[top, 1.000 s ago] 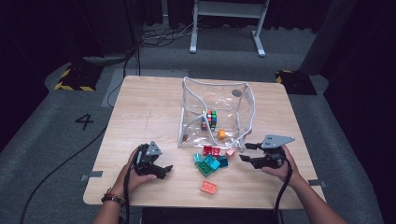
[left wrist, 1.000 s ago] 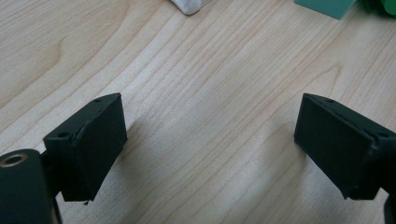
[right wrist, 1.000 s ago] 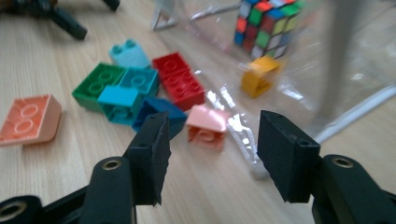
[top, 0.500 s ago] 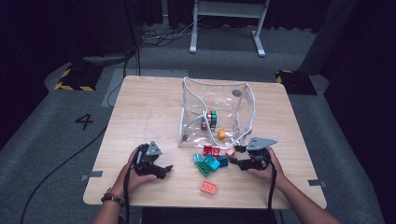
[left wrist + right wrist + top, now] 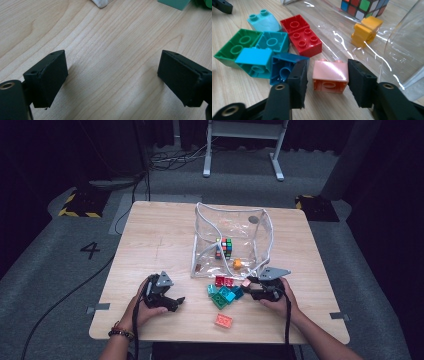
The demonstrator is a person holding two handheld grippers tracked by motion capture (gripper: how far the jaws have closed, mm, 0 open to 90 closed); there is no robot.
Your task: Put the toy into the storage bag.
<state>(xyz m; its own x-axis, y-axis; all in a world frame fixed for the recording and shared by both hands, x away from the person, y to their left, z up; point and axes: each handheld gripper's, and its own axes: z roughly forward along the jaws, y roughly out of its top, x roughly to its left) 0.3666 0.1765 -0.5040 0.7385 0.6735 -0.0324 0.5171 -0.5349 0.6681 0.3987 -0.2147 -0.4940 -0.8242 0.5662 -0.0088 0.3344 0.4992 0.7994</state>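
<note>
I am closing the right gripper (image 5: 325, 75) around the pink brick (image 5: 330, 76), which is lying on the table (image 5: 150, 240) just near of the clear bag (image 5: 232, 222); pads not yet pressing it. I am resting the left gripper (image 5: 112, 80) spread, empty, at near left.

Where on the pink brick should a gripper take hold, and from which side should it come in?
Grip the pink brick across its two flat end faces, coming in low from the person's side, as the right gripper does now. It lies tipped over, studs pointing away, hollow underside facing the gripper, so those smooth parallel ends suit the pads. The dark blue brick crowds one end, so that jaw has little room.
</note>
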